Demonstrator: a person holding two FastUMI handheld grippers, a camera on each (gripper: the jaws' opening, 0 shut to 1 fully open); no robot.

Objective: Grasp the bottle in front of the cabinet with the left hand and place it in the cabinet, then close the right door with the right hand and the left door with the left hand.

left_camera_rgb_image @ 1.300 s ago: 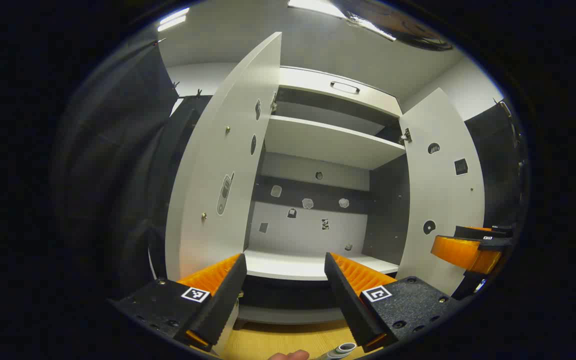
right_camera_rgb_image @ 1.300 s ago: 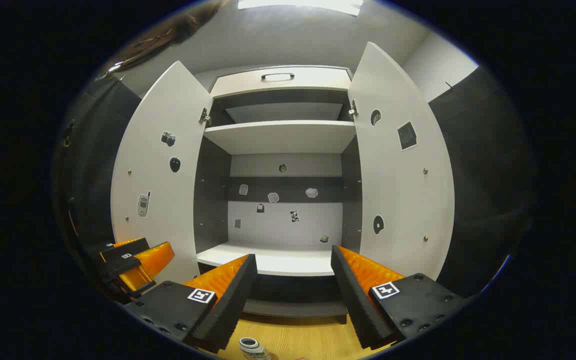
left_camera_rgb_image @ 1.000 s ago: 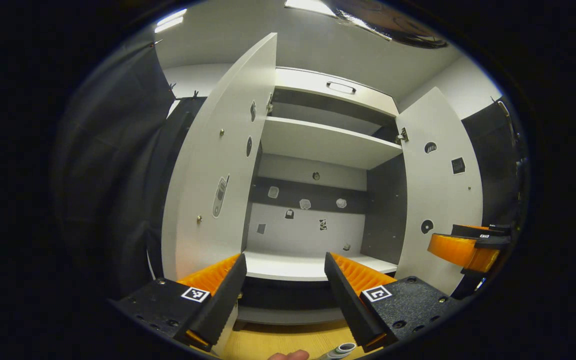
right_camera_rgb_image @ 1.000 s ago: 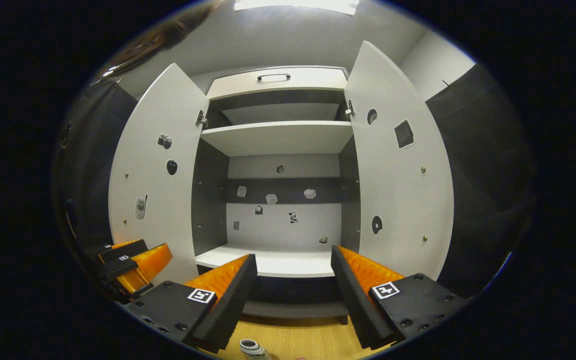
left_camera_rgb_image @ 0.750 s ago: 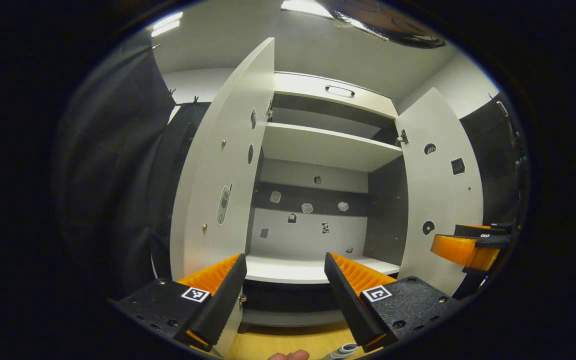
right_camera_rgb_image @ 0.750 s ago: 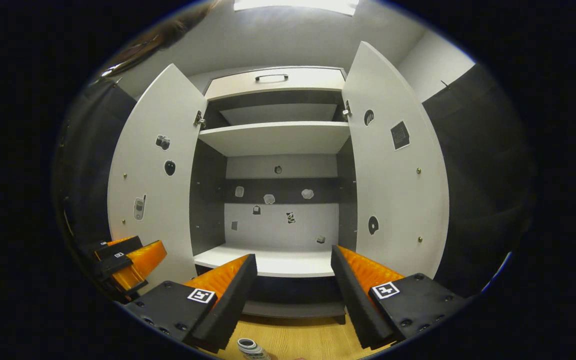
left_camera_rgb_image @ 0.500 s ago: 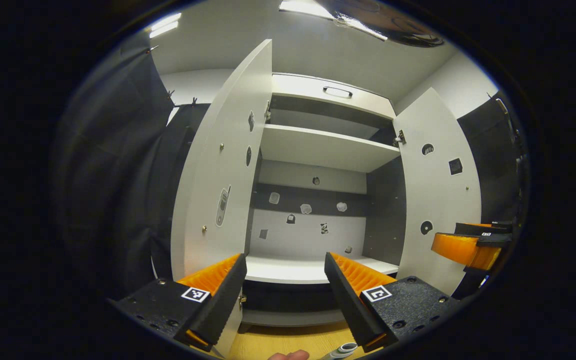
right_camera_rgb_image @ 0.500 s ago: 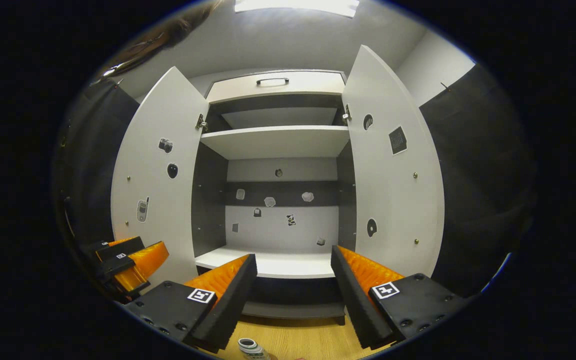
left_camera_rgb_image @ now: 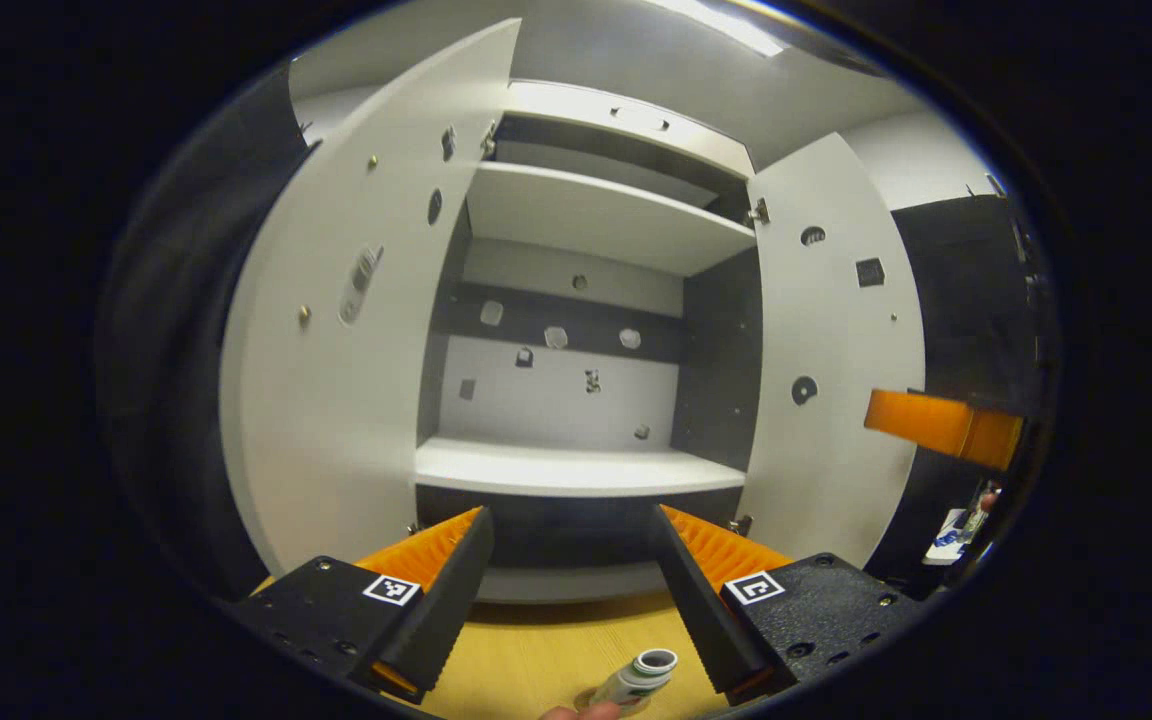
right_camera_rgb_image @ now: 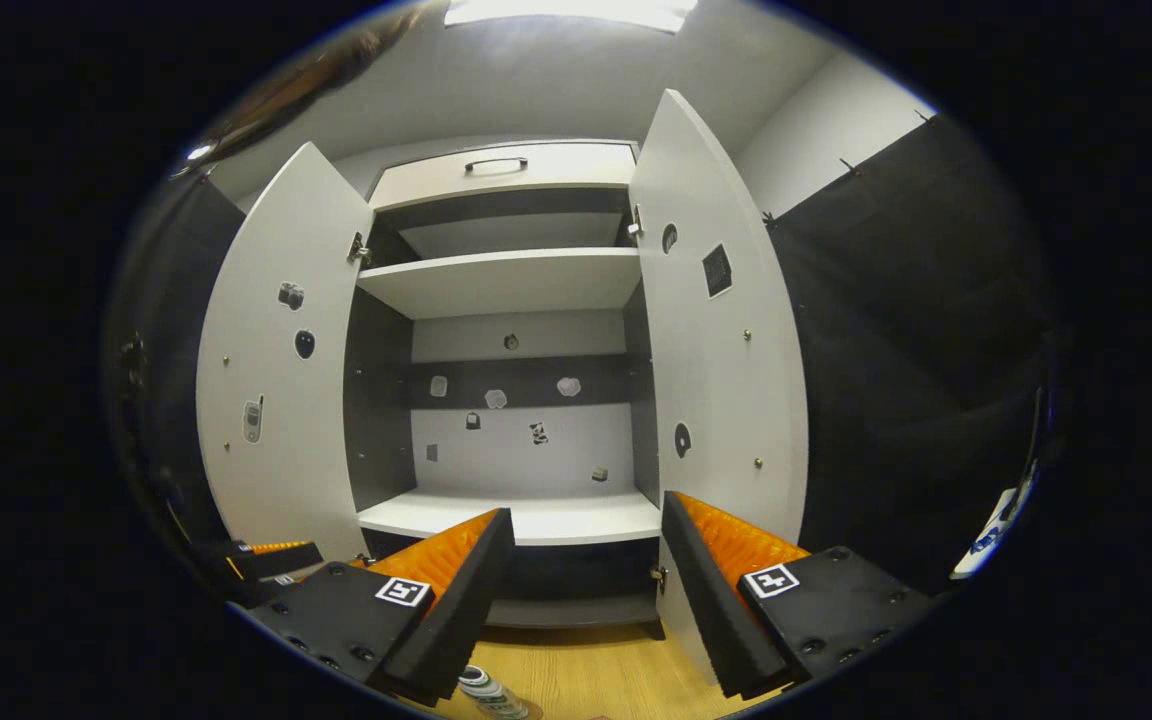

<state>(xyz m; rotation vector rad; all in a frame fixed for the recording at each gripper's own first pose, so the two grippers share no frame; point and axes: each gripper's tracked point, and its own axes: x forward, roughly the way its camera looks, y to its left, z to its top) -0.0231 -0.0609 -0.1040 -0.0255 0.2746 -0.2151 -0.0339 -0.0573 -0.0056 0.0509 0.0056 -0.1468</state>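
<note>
Bottle (left_camera_rgb_image: 639, 676) stands on the wooden floor (left_camera_rgb_image: 536, 660) just below the left claw (left_camera_rgb_image: 568, 580), whose fingers are spread.

Bottle (left_camera_rgb_image: 639, 676) stands on floor (left_camera_rgb_image: 536, 655) before open cabinet (left_camera_rgb_image: 576, 470), between its doors

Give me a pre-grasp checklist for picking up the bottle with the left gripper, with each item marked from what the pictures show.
1. Left gripper open: ok, fingers wide apart, nothing between them.
2. Bottle reachable: ok, it stands on the wooden floor below and ahead of the left gripper, near its right-hand finger.
3. Bottle centred between the fingers: not ok, it sits off to the right of the gap.
4. Cabinet doors open: ok, left door and right door both swung out.
5. Lower shelf free for placing: ok.
6. Right gripper out of the way: ok, open and held off to the side.
</note>
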